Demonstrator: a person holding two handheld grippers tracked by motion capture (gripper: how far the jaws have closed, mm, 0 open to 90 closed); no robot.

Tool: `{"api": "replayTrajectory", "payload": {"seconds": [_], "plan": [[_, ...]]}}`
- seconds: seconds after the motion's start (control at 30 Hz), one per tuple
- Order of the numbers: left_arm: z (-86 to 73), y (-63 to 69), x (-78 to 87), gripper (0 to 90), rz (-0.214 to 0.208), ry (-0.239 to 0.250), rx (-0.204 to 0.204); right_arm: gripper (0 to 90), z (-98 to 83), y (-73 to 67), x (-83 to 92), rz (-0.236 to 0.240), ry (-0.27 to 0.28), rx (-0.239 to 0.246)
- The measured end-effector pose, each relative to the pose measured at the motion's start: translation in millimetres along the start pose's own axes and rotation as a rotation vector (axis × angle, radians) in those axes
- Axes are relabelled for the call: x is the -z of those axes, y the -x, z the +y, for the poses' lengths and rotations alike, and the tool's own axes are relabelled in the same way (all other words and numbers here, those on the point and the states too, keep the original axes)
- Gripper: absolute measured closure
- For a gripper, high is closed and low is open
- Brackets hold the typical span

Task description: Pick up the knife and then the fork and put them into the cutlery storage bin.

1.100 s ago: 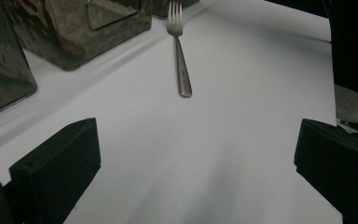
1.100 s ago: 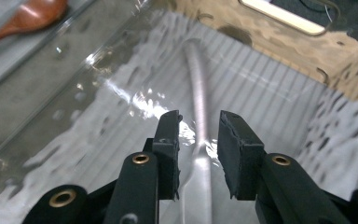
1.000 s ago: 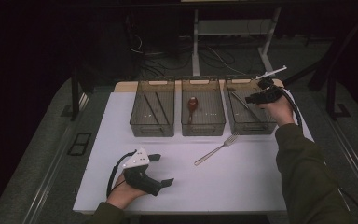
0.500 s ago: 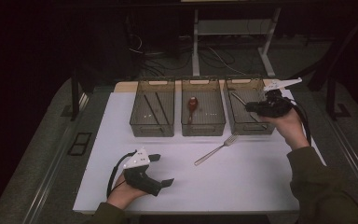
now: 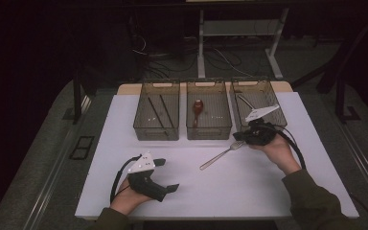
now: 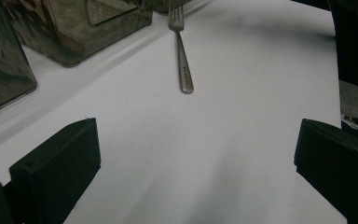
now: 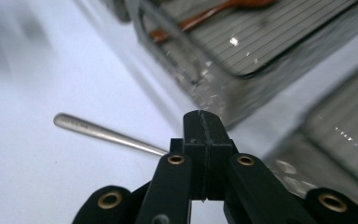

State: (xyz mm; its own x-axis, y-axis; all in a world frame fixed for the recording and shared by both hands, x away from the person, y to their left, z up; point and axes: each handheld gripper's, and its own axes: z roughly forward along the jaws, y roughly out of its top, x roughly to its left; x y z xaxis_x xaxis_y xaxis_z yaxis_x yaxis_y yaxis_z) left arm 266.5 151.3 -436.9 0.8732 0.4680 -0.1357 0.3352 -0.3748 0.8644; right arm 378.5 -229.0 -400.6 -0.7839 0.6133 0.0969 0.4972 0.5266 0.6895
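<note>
My right gripper (image 7: 204, 122) hides the fork's (image 7: 107, 134) head, jaws just closed, nothing visibly between them. My left gripper (image 5: 168, 175) rests near the desk's (image 5: 249, 191) front edge, jaws wide.

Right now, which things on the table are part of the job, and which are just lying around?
Part of the job:
- fork on the white table
- right gripper, jaws shut, at the fork's tines
- right-hand bin next to it, probably

Just lying about:
- left gripper, open, resting
- middle bin with the red spoon
- left-hand bin
</note>
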Motion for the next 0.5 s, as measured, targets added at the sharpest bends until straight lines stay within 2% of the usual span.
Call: {"api": "replayTrajectory", "payload": {"seconds": [0.23, 0.3, 0.5], "plan": [[-0.4, 0.2, -0.5, 0.0, -0.003, -0.003, 0.001, 88.9, -2.0, -5.6, -32.9, 0.001, -0.079, 0.02], [-0.4, 0.1, -0.6, 0.0, -0.003, -0.004, 0.0, 88.9, -2.5, -5.0, -38.2, -0.008, -0.094, 0.023], [-0.4, 0.1, -0.7, 0.0, -0.003, -0.005, 0.0, 88.9, -4.6, -4.1, -48.2, 0.003, -0.132, 0.018]]}}
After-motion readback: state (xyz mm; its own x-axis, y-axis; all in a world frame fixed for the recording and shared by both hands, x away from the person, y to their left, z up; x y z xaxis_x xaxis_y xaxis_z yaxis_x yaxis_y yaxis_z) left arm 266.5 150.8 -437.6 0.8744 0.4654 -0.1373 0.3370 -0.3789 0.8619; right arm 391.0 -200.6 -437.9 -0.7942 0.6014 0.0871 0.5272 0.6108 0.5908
